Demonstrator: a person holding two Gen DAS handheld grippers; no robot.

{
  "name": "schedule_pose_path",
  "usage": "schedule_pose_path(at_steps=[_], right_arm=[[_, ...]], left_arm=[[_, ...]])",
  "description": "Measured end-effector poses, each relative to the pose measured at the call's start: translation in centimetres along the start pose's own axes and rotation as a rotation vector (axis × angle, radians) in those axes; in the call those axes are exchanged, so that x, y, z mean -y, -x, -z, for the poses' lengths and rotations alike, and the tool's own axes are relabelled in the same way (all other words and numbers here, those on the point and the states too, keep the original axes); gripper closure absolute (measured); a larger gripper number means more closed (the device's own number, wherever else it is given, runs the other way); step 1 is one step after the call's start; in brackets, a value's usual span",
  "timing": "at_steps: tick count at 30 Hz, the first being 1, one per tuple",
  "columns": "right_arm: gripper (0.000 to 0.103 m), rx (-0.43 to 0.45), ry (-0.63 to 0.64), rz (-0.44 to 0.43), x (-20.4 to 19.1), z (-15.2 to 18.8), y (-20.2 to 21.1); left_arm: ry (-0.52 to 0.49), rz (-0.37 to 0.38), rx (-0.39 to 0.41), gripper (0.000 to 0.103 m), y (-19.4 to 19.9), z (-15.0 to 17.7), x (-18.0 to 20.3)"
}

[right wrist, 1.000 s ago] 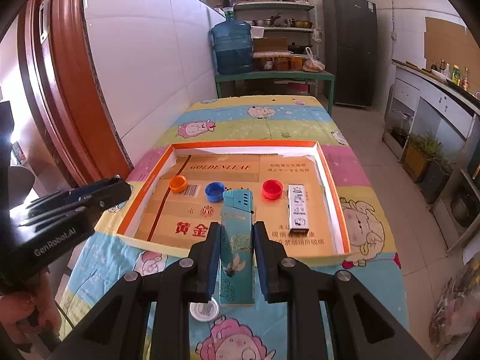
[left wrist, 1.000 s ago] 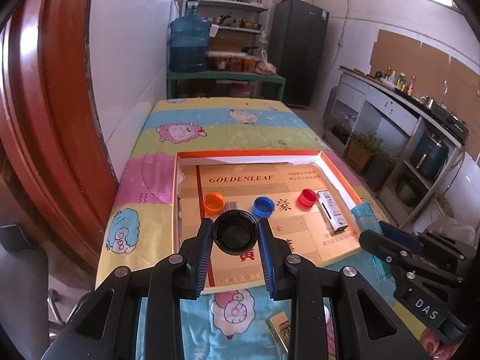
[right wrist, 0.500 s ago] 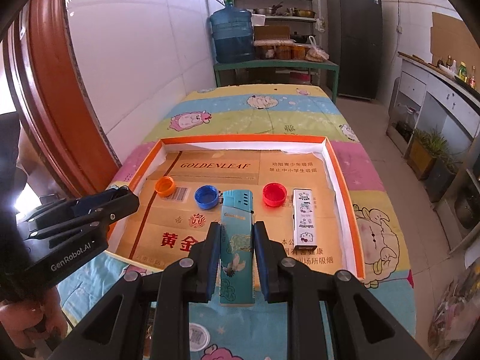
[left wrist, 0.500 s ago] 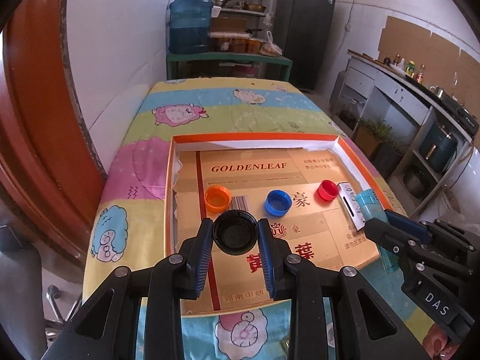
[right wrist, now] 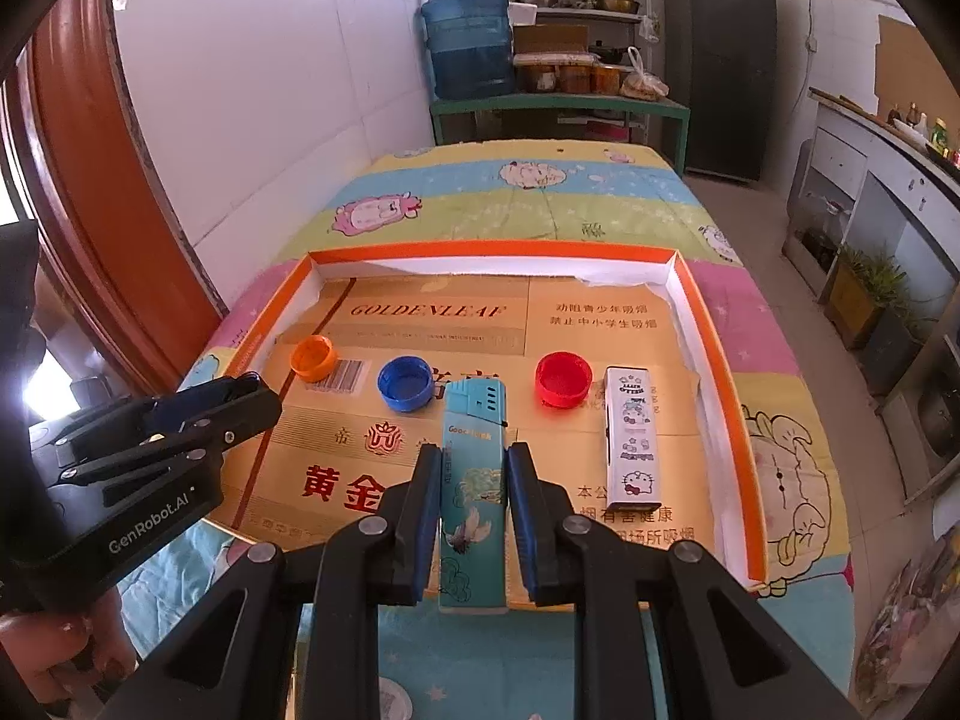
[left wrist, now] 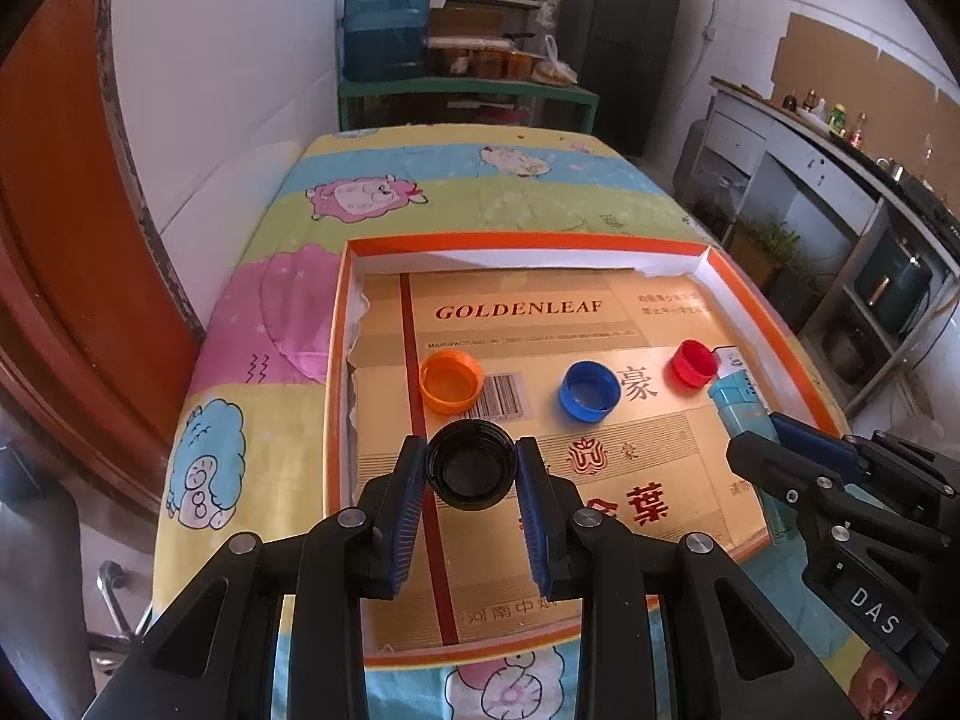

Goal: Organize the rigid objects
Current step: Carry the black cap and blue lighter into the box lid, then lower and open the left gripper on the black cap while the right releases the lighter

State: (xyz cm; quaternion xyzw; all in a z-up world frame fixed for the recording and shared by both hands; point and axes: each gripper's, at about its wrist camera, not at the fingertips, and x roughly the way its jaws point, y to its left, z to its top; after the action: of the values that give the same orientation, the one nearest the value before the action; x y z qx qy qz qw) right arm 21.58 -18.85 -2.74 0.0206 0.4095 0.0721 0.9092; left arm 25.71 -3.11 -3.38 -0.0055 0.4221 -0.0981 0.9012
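Note:
My left gripper (left wrist: 471, 461) is shut on a black bottle cap (left wrist: 470, 473) and holds it over the near left part of the orange-rimmed cardboard tray (left wrist: 522, 240). My right gripper (right wrist: 471, 468) is shut on a teal lighter (right wrist: 473, 480) over the tray's (right wrist: 717, 360) near middle. On the tray floor lie an orange cap (left wrist: 451, 381), a blue cap (left wrist: 589, 390), a red cap (left wrist: 693, 363) and a white cartoon-printed lighter (right wrist: 631, 438). The right gripper with the teal lighter (left wrist: 741, 405) shows at the right of the left wrist view.
The tray sits on a table with a cartoon-printed cloth (right wrist: 540, 192). A white tiled wall (right wrist: 270, 120) and a red-brown door frame (left wrist: 54, 240) run along the left. A shelf with a blue water jug (right wrist: 468, 42) stands behind. A white round lid (right wrist: 390, 702) lies on the cloth near me.
Both grippers have moved forward over the tray, each still holding its object. The tray and its caps look nearer and larger in both views.

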Motion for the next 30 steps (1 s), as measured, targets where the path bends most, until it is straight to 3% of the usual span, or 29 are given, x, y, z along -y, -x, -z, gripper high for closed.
schedule_pose_path(at_steps=[30], right_arm=[[0.080,-0.075,-0.009,-0.003,0.2,-0.3,-4.5]], left_arm=[[0.001,-0.009,-0.051,0.073,-3.8,0.3,-0.3]])
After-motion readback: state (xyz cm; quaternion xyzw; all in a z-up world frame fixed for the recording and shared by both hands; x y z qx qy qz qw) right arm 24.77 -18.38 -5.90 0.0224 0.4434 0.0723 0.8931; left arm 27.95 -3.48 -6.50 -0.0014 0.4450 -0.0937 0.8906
